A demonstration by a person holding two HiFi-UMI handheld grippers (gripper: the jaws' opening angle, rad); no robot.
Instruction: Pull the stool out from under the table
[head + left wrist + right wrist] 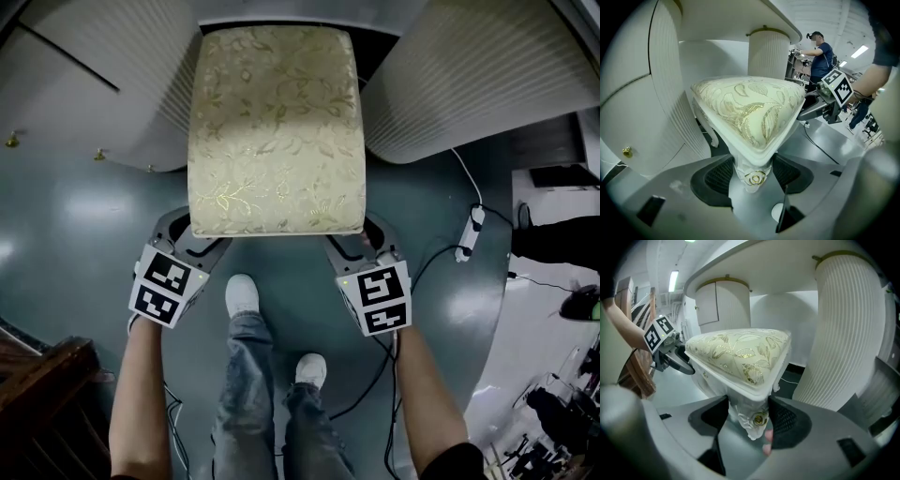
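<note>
**Both grippers clamp the near corners of a brocade stool at the table's edge**

The stool (277, 131), a rectangular padded seat in cream brocade woven with shiny gold leaves and vines, sits with its far end between the table's two pedestals and its near end out over the floor. A smooth white frame rims the cushion; each near corner runs down into a carved white leg top bearing a small gold rosette. The left gripper (202, 240) has its black, ribbed pads (717, 176) pressed on the near-left corner leg just under the seat rim. The right gripper (352, 242) is closed the same way on the near-right corner leg. The table (94, 84) is glossy white, its rounded pedestals finely fluted, and a small gold knob (627, 151) shows on the left pedestal's curved door. The floor (84, 225) is a sheened grey-green. A white power strip (472, 230) with its cables lies to the right, and dark wooden furniture (42, 375) stands at the lower left.
</note>
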